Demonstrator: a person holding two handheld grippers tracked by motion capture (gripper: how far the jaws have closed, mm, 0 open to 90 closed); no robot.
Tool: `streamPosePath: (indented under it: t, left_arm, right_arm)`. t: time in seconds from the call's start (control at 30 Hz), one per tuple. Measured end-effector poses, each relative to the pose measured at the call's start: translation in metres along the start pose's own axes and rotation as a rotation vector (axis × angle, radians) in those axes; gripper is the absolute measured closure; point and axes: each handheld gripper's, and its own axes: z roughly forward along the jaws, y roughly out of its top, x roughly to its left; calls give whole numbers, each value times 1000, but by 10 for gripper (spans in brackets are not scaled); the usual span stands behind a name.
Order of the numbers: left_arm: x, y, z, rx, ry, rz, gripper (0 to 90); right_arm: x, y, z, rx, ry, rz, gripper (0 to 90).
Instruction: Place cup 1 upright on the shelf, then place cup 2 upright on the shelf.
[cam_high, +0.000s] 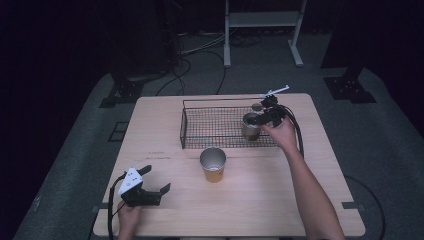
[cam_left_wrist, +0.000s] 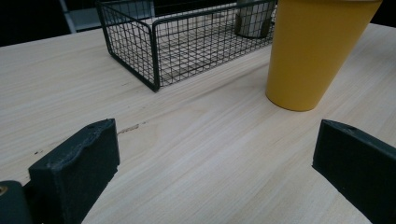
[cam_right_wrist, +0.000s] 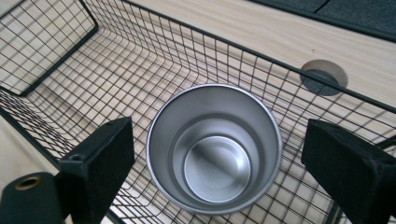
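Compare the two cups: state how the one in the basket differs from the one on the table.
The silver cup has a bare metal outside; the yellow cup is yellow outside.
The silver cup stands inside the wire basket; the yellow cup stands on the bare table in front of the basket.
The right gripper has its open jaws either side of the silver cup; the left gripper, also open, is well away from the yellow cup.
Both are upright, empty and metallic inside.

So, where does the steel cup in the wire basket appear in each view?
High view: steel cup at the basket's right end, under the right tool.
Left gripper view: steel cup at the top edge, behind the yellow cup.
Right gripper view: steel cup in the centre, seen from above.
Shared landmark: wire basket.
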Motion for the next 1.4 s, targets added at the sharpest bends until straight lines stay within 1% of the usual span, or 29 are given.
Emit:
streamPosePath:
  t: [0.07,0.13,0.17,0.2,0.23,0.27,0.3,0.33,0.43,0.5,0.53,0.57,0.6,0.63,0.7,0.73,0.8,0.83,0.87,0.9,1.07,1.17,1.2,1.23,1.3,1.33,1.4]
  left_arm:
    - [0,0,0,-1,-1,-1,0]
    - [0,0,0,-1,-1,-1,0]
    - [0,0,0,-1,-2,0,0]
    - [0,0,0,-1,-2,0,0]
    - [0,0,0,-2,-3,0,0]
    - [0,0,0,-2,-3,0,0]
    - [0,0,0,-3,-3,-1,0]
    - [0,0,0,-3,-3,-1,0]
    - [0,0,0,-4,-3,-2,0]
    - [0,0,0,-4,-3,-3,0]
    - [0,0,0,-4,-3,-3,0]
    - [0,0,0,-4,-3,-3,0]
    - [0,0,0,-4,-3,-3,0]
    - [0,0,0,-4,-3,-2,0]
    - [0,0,0,-4,-3,-2,0]
    - [0,0,0,-3,-3,-1,0]
    - [0,0,0,-3,-3,-1,0]
    - [0,0,0,-2,-3,1,0]
    - [0,0,0,-3,-3,0,0]
    - [0,0,0,-3,-3,0,0]
    - [0,0,0,1,-2,2,0]
    - [0,0,0,2,-2,1,0]
    - [0,0,0,1,-1,4,0]
    - [0,0,0,1,0,3,0]
    - [0,0,0,2,-1,4,0]
    - [0,0,0,2,-1,4,0]
    - [0,0,0,2,-1,6,0]
  right_arm:
    - [-2,-2,-8,-23,9,9,89]
    - [-2,-2,-10,-28,10,6,89]
    - [-1,-4,-17,-40,15,-4,89]
    - [-1,-4,-17,-40,15,-4,89]
    - [0,-6,-24,-57,15,-18,89]
    - [0,-6,-24,-57,15,-18,89]
    - [2,-8,-31,-70,15,-27,89]
    - [3,-9,-33,-79,16,-30,89]
    - [6,-15,-43,-91,32,-43,89]
    - [8,-18,-49,-94,39,-57,89]
    - [8,-18,-49,-94,39,-57,89]
    - [11,-20,-55,-95,37,-73,89]
    - [11,-20,-55,-95,37,-73,89]
    - [14,-23,-61,-99,40,-84,89]
    - [15,-24,-64,-102,44,-84,89]
    - [17,-28,-69,-100,48,-97,89]
    - [19,-30,-71,-98,53,-98,89]
    - [22,-34,-75,-88,58,-108,89]
    - [23,-36,-76,-96,59,-118,89]
    - [25,-39,-78,-97,72,-121,89]
    - [32,-47,-85,-85,78,-143,89]
    - [39,-55,-90,-86,88,-158,89]
    - [39,-55,-90,-86,88,-158,89]
    - [43,-59,-92,-90,97,-167,90]
    - [46,-62,-94,-97,105,-184,90]
    - [48,-64,-96,-93,105,-185,89]
    - [51,-66,-97,-103,116,-191,89]
